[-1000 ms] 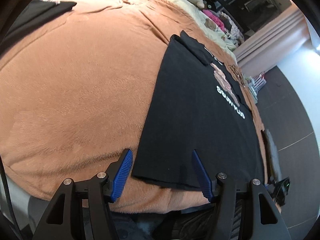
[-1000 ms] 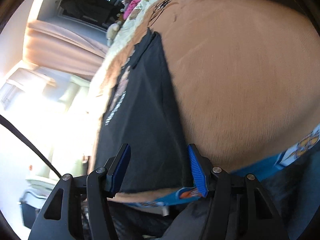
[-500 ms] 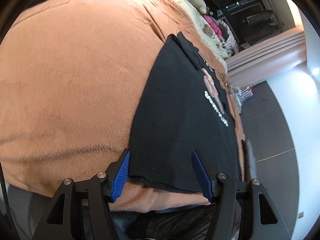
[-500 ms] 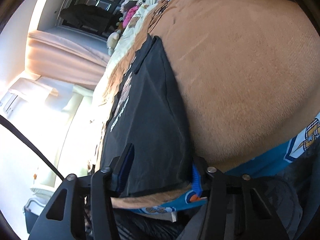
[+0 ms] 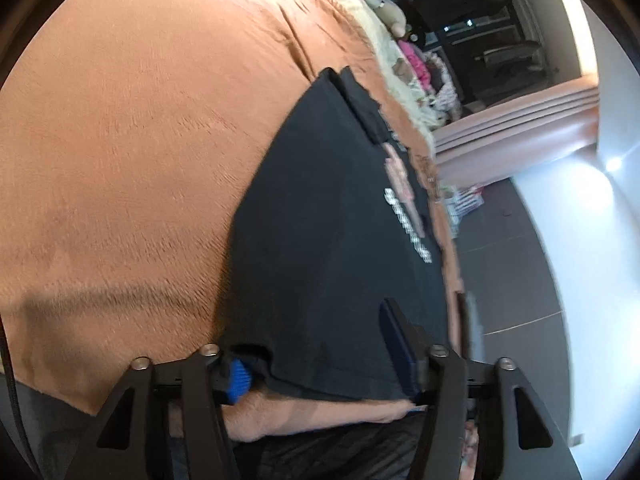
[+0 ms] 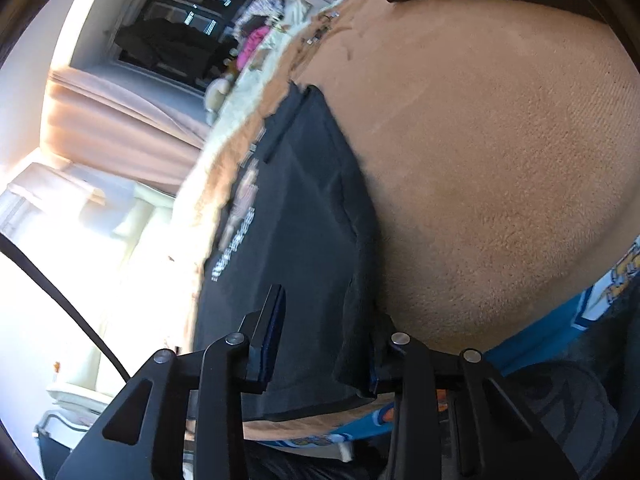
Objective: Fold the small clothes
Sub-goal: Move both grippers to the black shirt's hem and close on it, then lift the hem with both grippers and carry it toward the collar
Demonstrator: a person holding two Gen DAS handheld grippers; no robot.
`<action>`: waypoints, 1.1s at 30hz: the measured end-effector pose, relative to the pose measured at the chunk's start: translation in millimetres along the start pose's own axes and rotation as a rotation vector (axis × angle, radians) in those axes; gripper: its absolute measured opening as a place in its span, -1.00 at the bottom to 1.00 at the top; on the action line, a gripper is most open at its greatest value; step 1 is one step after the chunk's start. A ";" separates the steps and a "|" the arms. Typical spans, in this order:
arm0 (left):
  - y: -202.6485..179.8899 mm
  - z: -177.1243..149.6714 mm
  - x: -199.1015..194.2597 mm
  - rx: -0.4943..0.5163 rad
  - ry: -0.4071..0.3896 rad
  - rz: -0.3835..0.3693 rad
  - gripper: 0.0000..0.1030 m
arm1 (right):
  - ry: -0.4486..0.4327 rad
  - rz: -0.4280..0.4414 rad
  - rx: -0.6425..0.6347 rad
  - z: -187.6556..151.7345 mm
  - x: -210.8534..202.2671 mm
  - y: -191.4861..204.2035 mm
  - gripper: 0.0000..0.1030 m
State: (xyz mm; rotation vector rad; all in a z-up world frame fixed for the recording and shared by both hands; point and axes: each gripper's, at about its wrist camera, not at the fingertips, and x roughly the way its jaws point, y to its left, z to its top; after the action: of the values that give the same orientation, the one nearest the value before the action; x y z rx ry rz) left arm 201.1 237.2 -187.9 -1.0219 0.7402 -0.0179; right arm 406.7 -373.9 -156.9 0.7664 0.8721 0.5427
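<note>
My left gripper (image 5: 320, 360) jaws are spread w/ the black T-shirt (image 5: 332, 216) hem corner between them, one under, one over. Right gripper (image 6: 324, 344) likewise, not clenched. Shirt lies flat, sleeves folded in, on the orange blanket (image 5: 132, 140) at bed edge.

black shirt (image 6: 304, 240), brown blanket (image 6: 500, 180), jaws straddling hem

- Black T-shirt (image 5: 328, 240): one line of white lettering on the chest, right of centre in the left wrist view, under a pinkish graphic. Motion blur; not legible.
- Same shirt, right wrist view (image 6: 304, 240): white lettering left of centre, blurred; not legible.
- Blue printed fabric (image 6: 568, 312), lower right: yellow-and-white lettering fragment, cropped; not readable.
</note>
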 end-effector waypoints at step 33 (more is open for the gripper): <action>-28.5 20.8 -66.4 0.007 -0.176 0.038 -0.92 | -0.125 0.005 -0.111 -12.5 -76.9 80.2 -1.00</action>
State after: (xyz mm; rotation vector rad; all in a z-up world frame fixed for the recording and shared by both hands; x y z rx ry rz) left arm 171.4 260.5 -122.9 -0.9890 0.5986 0.1004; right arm 345.5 -373.4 -63.4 0.6943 0.7192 0.5377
